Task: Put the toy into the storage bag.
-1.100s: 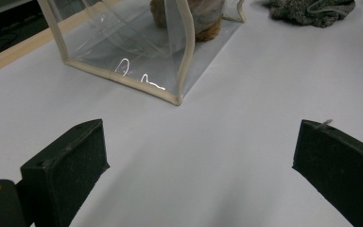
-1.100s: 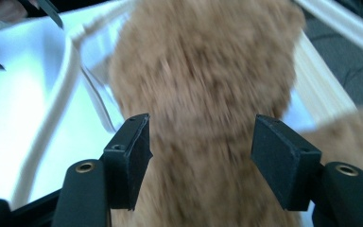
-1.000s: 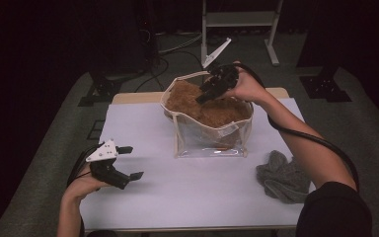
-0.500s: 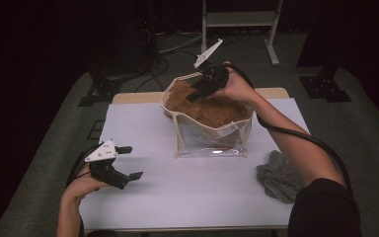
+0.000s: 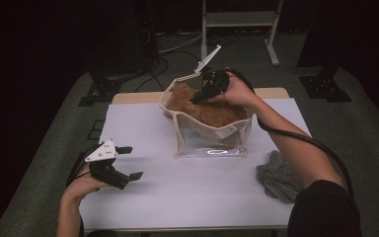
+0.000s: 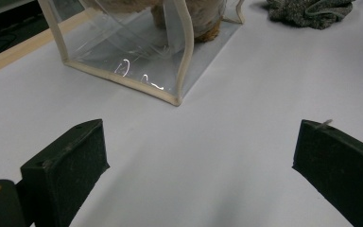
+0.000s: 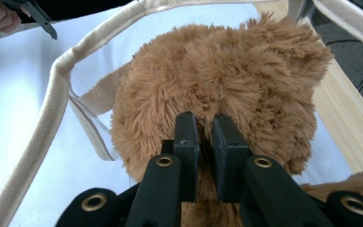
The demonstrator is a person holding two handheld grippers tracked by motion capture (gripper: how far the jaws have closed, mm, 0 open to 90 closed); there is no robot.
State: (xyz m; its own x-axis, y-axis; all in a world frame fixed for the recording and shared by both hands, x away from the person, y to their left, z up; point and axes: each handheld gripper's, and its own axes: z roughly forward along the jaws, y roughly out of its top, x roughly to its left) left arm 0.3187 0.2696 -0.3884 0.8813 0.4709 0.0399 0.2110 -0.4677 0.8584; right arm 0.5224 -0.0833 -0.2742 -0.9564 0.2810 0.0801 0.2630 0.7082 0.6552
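Now | step: right gripper (image 7: 204,124), jaws just closing, pinches brown plush toy (image 7: 217,71) inside clear bag (image 5: 209,143) | left gripper (image 5: 127,162) released, idle | next: lift straight up, clear the rim.

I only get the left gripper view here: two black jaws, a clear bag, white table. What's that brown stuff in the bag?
Observer: A brown plush toy, furry all over, sitting inside the clear bag.
Operator: Is anyone touching it?
Observer: Yes. The right hand-held gripper has just been closing and now pinches a tuft of its fur.
Operator: And the grey lump at my top edge?
Observer: A crumpled grey cloth on the white table, beside the person's right forearm.
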